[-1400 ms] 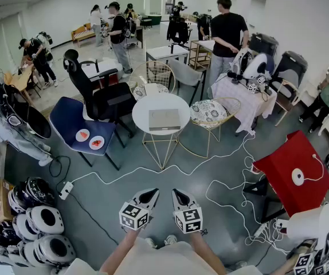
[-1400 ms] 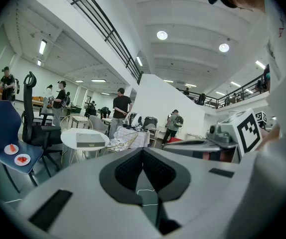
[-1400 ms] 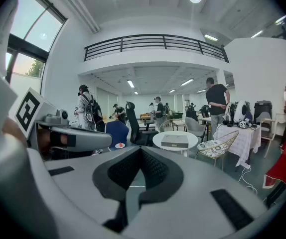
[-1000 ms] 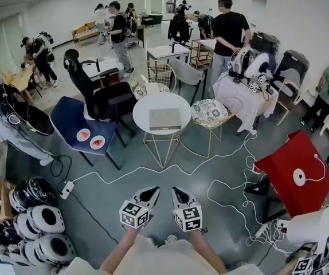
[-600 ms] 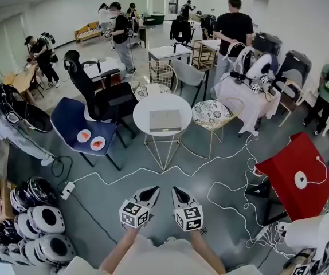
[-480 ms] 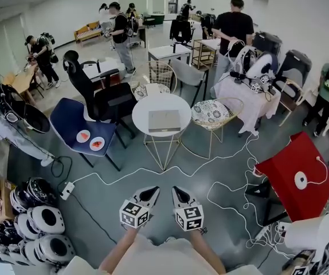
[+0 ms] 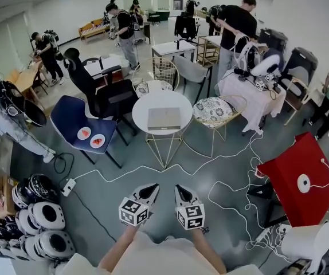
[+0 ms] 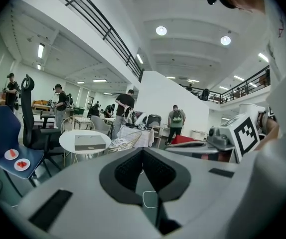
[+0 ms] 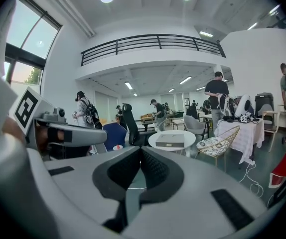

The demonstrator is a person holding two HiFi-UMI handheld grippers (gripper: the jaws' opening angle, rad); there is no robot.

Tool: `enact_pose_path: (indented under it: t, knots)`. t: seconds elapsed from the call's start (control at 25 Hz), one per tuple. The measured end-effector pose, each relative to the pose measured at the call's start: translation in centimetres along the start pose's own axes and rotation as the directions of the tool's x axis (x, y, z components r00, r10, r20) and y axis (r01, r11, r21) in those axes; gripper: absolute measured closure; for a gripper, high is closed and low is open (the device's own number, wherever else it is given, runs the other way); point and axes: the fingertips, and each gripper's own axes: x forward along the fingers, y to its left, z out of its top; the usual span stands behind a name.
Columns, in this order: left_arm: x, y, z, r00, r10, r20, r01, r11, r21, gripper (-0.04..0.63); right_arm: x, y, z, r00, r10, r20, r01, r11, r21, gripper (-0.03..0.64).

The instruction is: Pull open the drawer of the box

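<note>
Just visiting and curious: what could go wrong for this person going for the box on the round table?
1. White cables snake across the floor in front of the round table; a foot might catch one on the way.
2. The box seems to lie loose on that thin-legged table, so tugging its drawer may drag the whole box along.

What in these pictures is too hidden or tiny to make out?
- Box drawer: every view, too far and small to show a handle or seam.
- Red bits on the two plates: head view, too small to name.
- Floor close ahead: gripper views, blocked by the left gripper and right gripper bodies.
</note>
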Motion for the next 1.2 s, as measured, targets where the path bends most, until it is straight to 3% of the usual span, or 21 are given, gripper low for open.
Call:
enact_pose_path:
  t: [0.6,1.0,1.2]
  knots:
    - [3.7,1.4,-1.5,1.0,-0.011,-0.021,0.01,0.999,-0.032,0.584,2.2,-3.0,-0.6,1.0,-0.003,-0.015,0.003,1.0,0.0,0.601]
    - [9.4,7.1,-0.9,0.998,-0.054,-0.023,0.052,0.997,-0.065,0.584,9.1,-6.1,0.1,0.998,-0.019,-0.061,0.018,1.0,-0.024,0.601]
    - [12.5,12.1,0.7,0.998,-0.059,-0.017,0.058,0.995,-0.079,0.583,14.3,-7.5,1.1,0.996,-0.026,-0.081,0.024,1.0,-0.02,0.601]
